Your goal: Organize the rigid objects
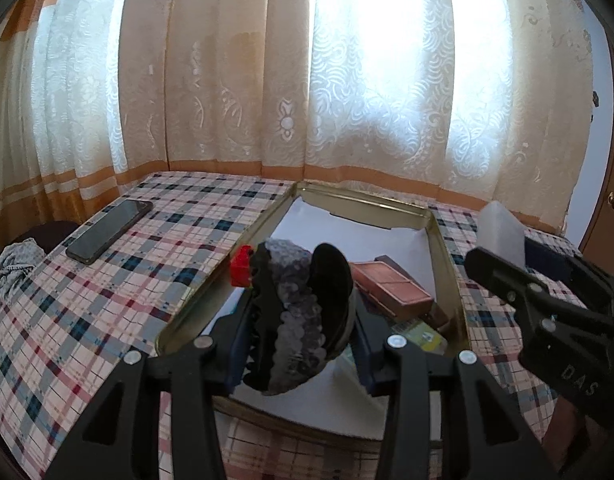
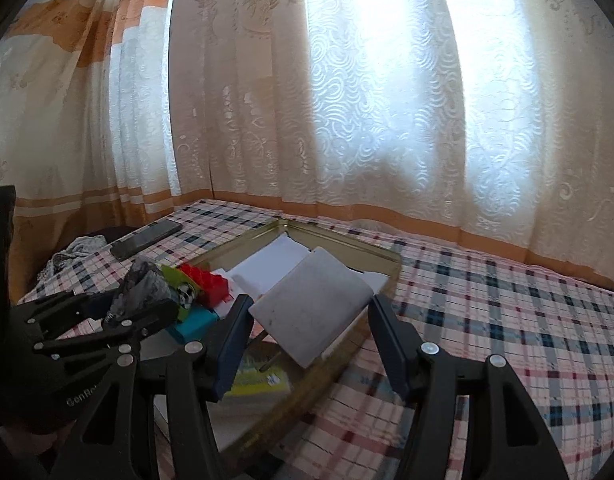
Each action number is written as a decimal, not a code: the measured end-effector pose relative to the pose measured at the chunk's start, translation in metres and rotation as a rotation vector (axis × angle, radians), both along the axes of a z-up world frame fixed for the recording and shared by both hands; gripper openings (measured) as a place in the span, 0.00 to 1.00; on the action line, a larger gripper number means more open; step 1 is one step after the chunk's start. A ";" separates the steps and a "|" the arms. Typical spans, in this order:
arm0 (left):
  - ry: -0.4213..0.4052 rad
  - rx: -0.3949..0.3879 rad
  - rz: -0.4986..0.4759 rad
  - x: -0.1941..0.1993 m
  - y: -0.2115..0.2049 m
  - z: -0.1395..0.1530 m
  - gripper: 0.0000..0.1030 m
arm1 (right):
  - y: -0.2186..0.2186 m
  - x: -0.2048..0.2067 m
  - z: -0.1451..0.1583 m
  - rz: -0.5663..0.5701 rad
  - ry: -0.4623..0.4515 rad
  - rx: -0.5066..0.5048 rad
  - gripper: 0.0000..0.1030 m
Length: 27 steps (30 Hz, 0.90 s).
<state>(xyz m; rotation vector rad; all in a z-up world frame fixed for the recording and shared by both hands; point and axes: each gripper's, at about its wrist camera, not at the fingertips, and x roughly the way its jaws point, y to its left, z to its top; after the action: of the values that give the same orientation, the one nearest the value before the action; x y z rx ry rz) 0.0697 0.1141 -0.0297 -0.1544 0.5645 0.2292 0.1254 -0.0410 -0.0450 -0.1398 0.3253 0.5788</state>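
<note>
Left gripper (image 1: 303, 300) clamped on sequined black piece (image 1: 297, 308), right gripper (image 2: 311, 316) pinching white box (image 2: 317, 304) by its sides over gold tray (image 2: 391, 276): tilted box likely to slip onto yellow packet (image 2: 263, 380) below.

Your left gripper (image 1: 303, 312) is built of matte black plastic: two pairs of angular link arms with triangular cut-outs, each arm ending in a round silver pivot screw (image 1: 395, 341). Its fingers (image 1: 243, 344) are faced with dark blue pads, and the inner edge of one carries a row of black saw-like teeth. Your right gripper (image 2: 311, 320) has the same black linkage, silver screws and flat dark blue pads (image 2: 391, 344). From the opposite camera, each gripper's black housing shows pale printed lettering on its side, "DAS" on the right one and "GenRo", cut off, on the left.
</note>
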 end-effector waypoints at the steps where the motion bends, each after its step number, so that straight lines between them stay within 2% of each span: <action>1: 0.005 -0.001 -0.002 0.002 0.001 0.000 0.42 | 0.003 0.003 0.001 0.006 0.008 -0.002 0.60; 7: 0.055 -0.004 -0.028 0.013 0.005 0.002 0.42 | 0.015 0.022 0.002 0.034 0.073 -0.008 0.60; 11: 0.087 -0.013 -0.047 0.025 0.008 0.002 0.42 | 0.022 0.041 0.001 0.048 0.153 -0.001 0.60; 15: 0.105 0.005 -0.055 0.033 0.009 0.002 0.42 | 0.029 0.055 0.002 0.058 0.197 -0.015 0.60; 25: 0.158 -0.002 -0.077 0.043 0.009 -0.010 0.42 | 0.036 0.062 -0.002 0.113 0.240 -0.018 0.61; 27: 0.157 -0.006 -0.078 0.040 0.008 -0.010 0.43 | 0.033 0.059 0.000 0.106 0.225 -0.012 0.65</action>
<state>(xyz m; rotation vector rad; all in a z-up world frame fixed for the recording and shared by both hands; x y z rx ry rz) 0.1100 0.1223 -0.0401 -0.1203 0.7254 0.1649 0.1841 -0.0082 -0.0454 -0.1037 0.5417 0.6992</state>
